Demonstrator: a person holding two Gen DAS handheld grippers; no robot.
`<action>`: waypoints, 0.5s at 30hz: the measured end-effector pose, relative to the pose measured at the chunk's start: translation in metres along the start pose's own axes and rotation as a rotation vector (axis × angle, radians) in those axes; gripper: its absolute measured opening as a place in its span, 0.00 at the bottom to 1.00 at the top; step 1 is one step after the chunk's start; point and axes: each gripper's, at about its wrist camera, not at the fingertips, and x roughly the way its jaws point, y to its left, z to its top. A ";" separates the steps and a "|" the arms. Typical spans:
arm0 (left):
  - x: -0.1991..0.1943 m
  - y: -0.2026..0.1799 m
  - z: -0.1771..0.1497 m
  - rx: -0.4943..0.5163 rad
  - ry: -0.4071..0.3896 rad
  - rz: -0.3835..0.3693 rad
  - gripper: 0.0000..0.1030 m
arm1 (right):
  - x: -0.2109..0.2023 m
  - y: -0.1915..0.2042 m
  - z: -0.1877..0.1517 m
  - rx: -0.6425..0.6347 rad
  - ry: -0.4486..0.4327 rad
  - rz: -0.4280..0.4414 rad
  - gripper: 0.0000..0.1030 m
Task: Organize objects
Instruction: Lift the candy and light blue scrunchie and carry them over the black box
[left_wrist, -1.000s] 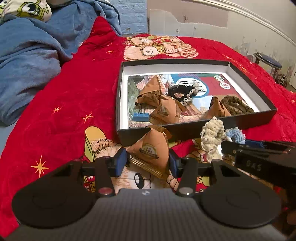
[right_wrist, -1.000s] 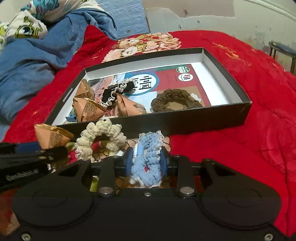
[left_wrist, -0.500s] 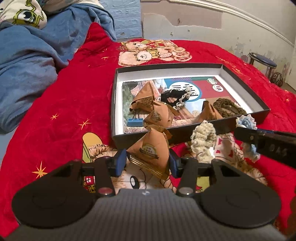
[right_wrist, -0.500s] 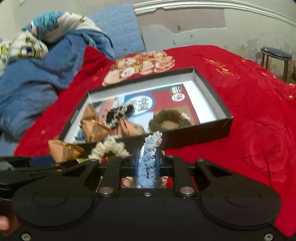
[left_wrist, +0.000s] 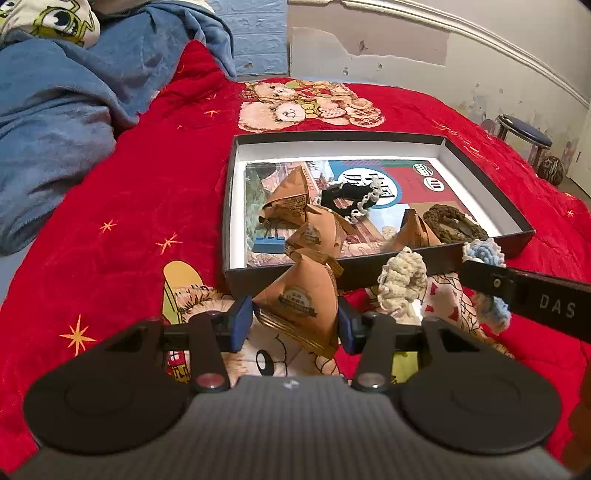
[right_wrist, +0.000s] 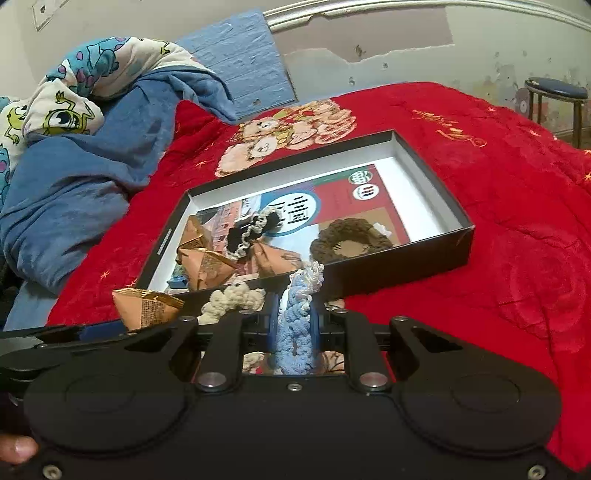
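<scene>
My left gripper (left_wrist: 295, 323) is shut on a brown pyramid packet (left_wrist: 299, 299), held just in front of the black box (left_wrist: 369, 273). My right gripper (right_wrist: 293, 321) is shut on a blue crocheted scrunchie (right_wrist: 295, 325), lifted above the bed near the box's front wall (right_wrist: 388, 273); the scrunchie also shows in the left wrist view (left_wrist: 484, 254). A cream scrunchie (left_wrist: 402, 280) lies on the bed between the grippers. Inside the box lie several brown packets (left_wrist: 291, 201), a black scrunchie (left_wrist: 351, 197), a brown scrunchie (left_wrist: 452, 225) and a small blue block (left_wrist: 269, 244).
The box sits on a red quilt (left_wrist: 147, 206). A blue blanket (left_wrist: 55, 122) is heaped at the left. A dark stool (left_wrist: 524, 134) stands by the wall at the right.
My right gripper has lifted the blue scrunchie off the bed and risen. My left gripper keeps hold of the packet, a little higher than before.
</scene>
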 end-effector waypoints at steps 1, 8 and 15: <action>-0.001 0.000 0.000 0.001 -0.007 0.007 0.50 | 0.002 0.001 0.001 -0.001 0.002 -0.001 0.17; -0.005 -0.003 0.001 0.024 -0.045 0.037 0.50 | -0.010 0.011 0.007 -0.028 -0.028 0.005 0.17; -0.013 0.002 0.008 0.014 -0.107 0.024 0.50 | -0.019 0.010 -0.002 -0.045 -0.002 0.032 0.17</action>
